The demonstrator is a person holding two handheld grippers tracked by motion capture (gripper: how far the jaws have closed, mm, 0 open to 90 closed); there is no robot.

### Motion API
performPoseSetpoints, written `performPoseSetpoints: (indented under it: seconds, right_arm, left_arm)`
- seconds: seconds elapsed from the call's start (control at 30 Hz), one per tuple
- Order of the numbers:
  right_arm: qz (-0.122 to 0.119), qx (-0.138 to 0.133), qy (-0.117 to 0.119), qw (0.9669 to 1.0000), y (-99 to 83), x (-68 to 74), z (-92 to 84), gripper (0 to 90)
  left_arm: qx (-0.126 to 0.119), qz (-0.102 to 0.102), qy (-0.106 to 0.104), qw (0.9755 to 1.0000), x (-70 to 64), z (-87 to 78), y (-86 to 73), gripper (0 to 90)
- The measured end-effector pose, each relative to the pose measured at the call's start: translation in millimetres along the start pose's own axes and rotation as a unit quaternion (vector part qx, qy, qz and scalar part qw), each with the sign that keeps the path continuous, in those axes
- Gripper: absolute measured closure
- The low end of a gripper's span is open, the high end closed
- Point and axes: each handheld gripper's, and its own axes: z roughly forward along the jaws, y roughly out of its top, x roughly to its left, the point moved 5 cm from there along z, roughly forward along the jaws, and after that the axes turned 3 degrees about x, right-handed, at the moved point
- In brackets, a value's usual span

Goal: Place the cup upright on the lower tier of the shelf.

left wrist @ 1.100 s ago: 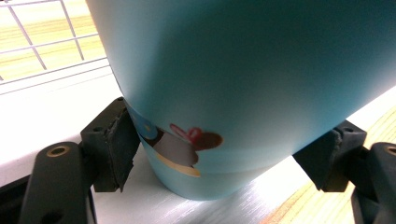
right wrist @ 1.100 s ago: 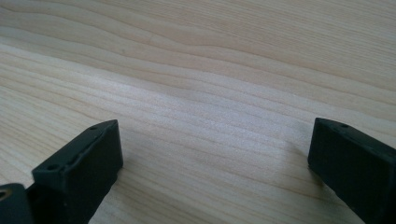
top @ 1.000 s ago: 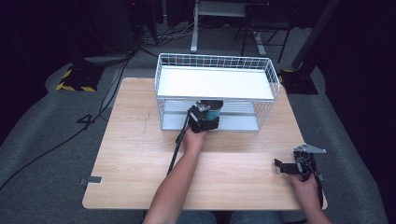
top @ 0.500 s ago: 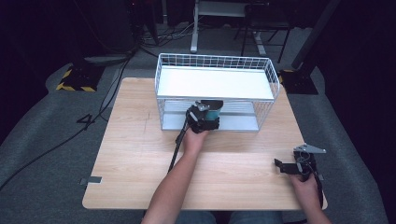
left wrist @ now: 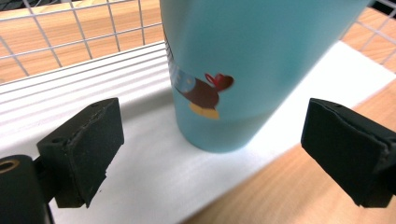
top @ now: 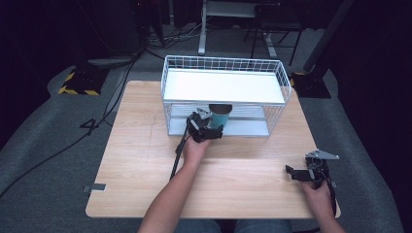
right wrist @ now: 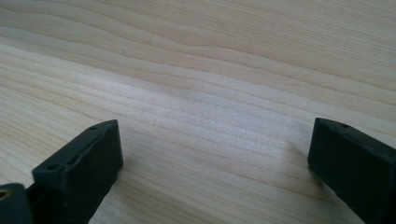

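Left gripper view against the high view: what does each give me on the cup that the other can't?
Left gripper view alone: the cartoon print on the teal cup, and clear air between both pads and its wall; the left tongs have just been opening. High view alone: the wire rack with its white upper shelf, the wooden table, and the right tongs resting far off. Both: the cup standing upright on the rack's lower shelf.

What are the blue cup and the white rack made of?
The cup looks like smooth painted metal or plastic: an even matte teal coat with a printed picture; which one is unclear. The rack looks like white-coated metal wire, a thin grid with flat white shelves. It stands on a pale wooden table with visible grain.
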Motion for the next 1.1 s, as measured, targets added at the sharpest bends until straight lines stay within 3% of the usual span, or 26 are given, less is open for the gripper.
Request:
performPoseSetpoints:
  seconds: [0.4, 0.6, 0.9, 1.1]
  right_arm:
    - [-0.001, 0.0, 0.001, 1.0, -0.1, 0.3, 0.1, 3.1]
    - [-0.009, 0.001, 0.01, 0.9999, -0.5, 6.0, -0.5, 3.0]
    - [-0.01, 0.001, 0.011, 0.9999, -0.5, 6.2, -0.5, 3.0]
    - [-0.012, 0.001, 0.013, 0.9998, -0.4, 6.5, -0.5, 3.0]
  left_arm:
    - [-0.009, 0.005, -0.007, 0.9999, -1.1, -40.0, -12.7, 6.6]
    - [-0.016, -0.011, -0.022, 0.9996, -4.5, -60.6, -18.2, 7.9]
    - [-0.029, 0.009, -0.034, 0.999, -18.3, -93.3, -22.5, 8.3]
    - [-0.018, 0.016, -0.048, 0.9985, -22.0, -116.3, -29.4, 8.5]
